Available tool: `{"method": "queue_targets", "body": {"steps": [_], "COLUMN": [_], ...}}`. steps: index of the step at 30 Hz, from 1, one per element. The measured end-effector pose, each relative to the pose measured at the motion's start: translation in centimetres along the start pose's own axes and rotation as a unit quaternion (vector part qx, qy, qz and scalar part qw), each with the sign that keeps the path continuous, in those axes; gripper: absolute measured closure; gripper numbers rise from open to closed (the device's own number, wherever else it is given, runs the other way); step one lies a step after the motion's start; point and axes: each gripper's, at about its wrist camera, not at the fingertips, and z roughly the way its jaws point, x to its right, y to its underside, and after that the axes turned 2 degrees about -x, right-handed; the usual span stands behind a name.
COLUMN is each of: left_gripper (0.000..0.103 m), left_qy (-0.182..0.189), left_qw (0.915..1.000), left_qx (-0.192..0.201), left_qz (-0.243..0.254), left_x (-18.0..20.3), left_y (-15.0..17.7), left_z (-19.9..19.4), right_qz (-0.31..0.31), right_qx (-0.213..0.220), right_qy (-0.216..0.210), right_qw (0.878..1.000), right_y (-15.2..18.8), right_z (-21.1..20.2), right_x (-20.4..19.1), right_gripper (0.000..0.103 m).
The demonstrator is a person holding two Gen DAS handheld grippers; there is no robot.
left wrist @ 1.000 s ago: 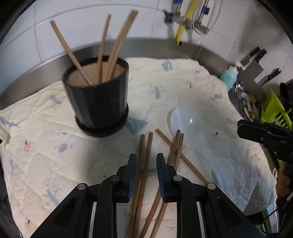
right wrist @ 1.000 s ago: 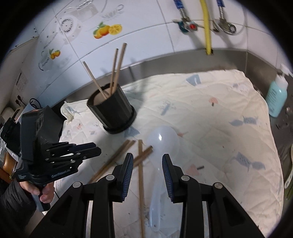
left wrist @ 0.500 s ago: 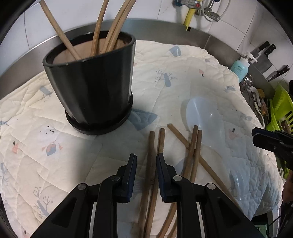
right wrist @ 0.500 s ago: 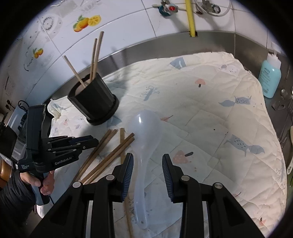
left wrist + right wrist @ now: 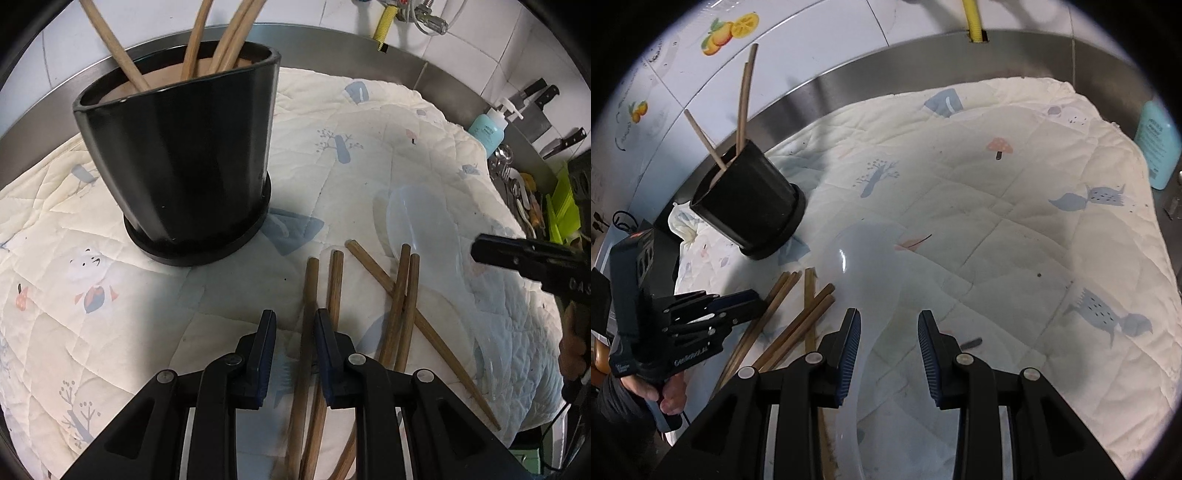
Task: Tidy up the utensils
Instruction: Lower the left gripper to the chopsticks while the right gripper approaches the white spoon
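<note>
As both grippers sank, the pot (image 5: 184, 158) looms larger, chopsticks (image 5: 308, 317) seemingly ungripped.

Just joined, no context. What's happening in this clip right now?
A person with a gripper in each hand is tidying utensils on a quilted cloth. The left gripper is open over the leftmost of five loose wooden chopsticks; nothing is gripped yet. The right gripper is open over the handle of a translucent plastic rice spoon. A black pot already holds several chopsticks.
</note>
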Motion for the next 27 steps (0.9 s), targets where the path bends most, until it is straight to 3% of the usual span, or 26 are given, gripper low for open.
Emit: {"method": "queue_targets", "body": {"steps": [8, 15, 17, 27], "left_gripper": [0.08, 0.08, 0.08, 0.081], "left_qy": [0.0, 0.004, 0.001, 0.004], "left_qw": [0.9999, 0.9999, 0.9999, 0.9998], "left_qx": [-0.01, -0.011, -0.01, -0.007], "left_qz": [0.003, -0.004, 0.003, 0.017], "left_x": [0.4, 0.1, 0.3, 0.9], "left_y": [-0.6, -0.5, -0.4, -0.1], "left_z": [0.5, 0.4, 0.4, 0.3], "right_qz": [-0.003, -0.003, -0.005, -0.06], "right_qx": [-0.007, -0.008, -0.014, 0.024], "right_qy": [-0.011, -0.033, -0.033, 0.003], "right_qw": [1.0, 0.999, 0.999, 0.998], "right_y": [-1.2, -2.0, -2.0, -2.1], "right_z": [1.7, 2.8, 3.2, 0.9], "right_x": [0.6, 0.7, 0.7, -1.3], "right_gripper": [0.07, 0.081, 0.088, 0.097]}}
